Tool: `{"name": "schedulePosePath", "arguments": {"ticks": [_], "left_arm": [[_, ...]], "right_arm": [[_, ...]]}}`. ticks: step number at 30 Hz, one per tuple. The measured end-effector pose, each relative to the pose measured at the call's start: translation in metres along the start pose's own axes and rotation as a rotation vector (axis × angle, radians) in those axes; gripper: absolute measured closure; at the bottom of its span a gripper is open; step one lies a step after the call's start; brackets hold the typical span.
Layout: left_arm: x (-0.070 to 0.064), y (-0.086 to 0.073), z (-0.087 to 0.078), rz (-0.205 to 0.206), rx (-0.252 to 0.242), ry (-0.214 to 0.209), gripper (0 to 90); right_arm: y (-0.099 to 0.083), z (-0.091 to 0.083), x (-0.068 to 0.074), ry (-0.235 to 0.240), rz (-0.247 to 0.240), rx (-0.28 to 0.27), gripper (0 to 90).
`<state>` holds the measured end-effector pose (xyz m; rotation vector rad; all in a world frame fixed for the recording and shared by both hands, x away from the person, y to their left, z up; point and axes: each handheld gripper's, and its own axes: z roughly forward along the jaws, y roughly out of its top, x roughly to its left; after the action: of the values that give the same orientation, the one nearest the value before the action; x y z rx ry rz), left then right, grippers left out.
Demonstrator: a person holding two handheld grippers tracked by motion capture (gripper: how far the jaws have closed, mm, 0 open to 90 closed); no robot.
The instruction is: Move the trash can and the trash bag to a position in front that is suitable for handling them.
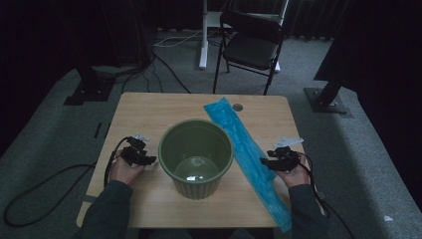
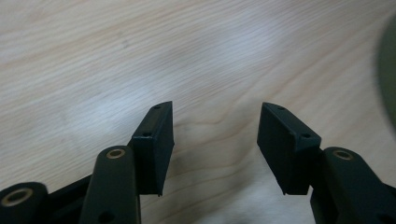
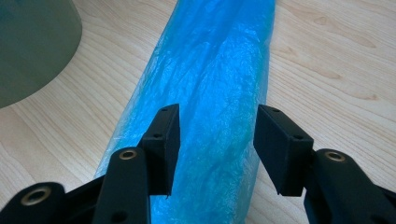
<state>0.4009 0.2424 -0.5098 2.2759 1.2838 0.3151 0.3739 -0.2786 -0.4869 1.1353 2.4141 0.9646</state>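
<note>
Wooden table [image 1: 149,112] with a green bin [image 1: 196,157] in the middle and a folded blue bag [image 1: 245,147] lying flat just right of it. Looks like the pick-up step: right gripper [image 3: 217,128] spread wide over the bag, needs to drop and pinch it. Left gripper [image 2: 215,127] also spread, over bare wood

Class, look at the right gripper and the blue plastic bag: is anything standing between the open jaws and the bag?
Nothing visible does. The right gripper has its jaws spread right over the blue plastic bag, which lies flat on the table. The green bucket stands off to one side, clear of the jaws.
</note>
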Motion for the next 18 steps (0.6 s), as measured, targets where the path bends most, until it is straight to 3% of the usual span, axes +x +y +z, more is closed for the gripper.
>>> {"name": "schedulePosePath", "arguments": {"ticks": [6, 8, 13, 18], "left_arm": [[-0.009, 0.001, -0.007, 0.044, -0.035, -0.040, 46.8], [-0.016, 0.001, -0.017, 0.055, -0.081, -0.088, 46.8], [-0.029, 0.000, -0.035, 0.085, -0.178, -0.153, 49.1], [-0.042, -0.001, -0.044, 0.134, -0.219, -0.232, 54.6]], "right_arm": [[0.001, 0.000, 0.002, 0.008, -0.008, -0.004, 50.1], [0.004, -0.001, 0.005, 0.018, -0.017, -0.010, 50.1], [0.010, -0.002, 0.011, 0.051, -0.035, -0.025, 50.1], [0.016, -0.001, 0.018, 0.073, -0.065, -0.026, 49.7]]}}
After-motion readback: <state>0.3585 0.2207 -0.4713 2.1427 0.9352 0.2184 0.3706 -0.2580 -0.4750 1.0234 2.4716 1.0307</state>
